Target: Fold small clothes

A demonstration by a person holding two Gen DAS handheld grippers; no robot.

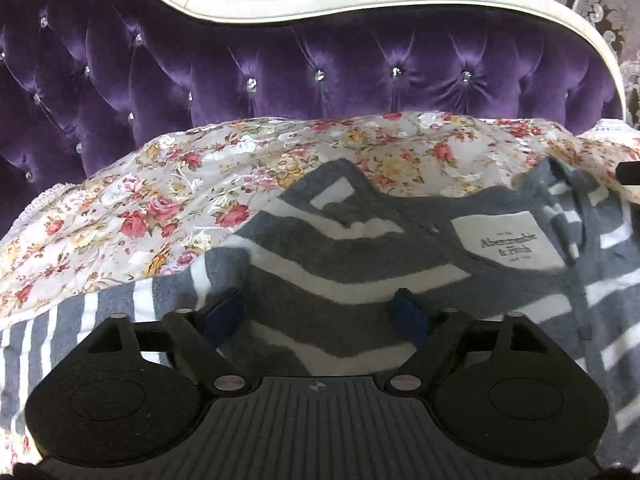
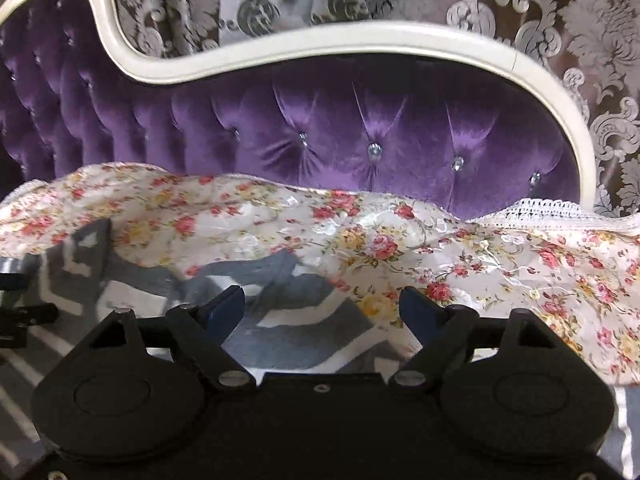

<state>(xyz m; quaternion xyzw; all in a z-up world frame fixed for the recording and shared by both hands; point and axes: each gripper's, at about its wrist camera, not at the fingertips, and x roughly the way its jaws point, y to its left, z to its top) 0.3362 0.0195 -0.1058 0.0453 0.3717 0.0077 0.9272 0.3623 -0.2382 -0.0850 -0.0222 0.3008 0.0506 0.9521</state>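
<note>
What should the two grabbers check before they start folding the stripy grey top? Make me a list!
1. Left gripper open and holding nothing: ok, its fingers are spread over the cloth.
2. Right gripper open and holding nothing: ok.
3. Stripy grey top lying flat: not ok, it is rumpled, with bumps and folds.
4. White label in sight, to show where the neck is: ok.
5. Floral cover smooth underneath: not ok, it is wrinkled.
6. All edges of the top in sight: cannot tell, both views cut it off.
</note>
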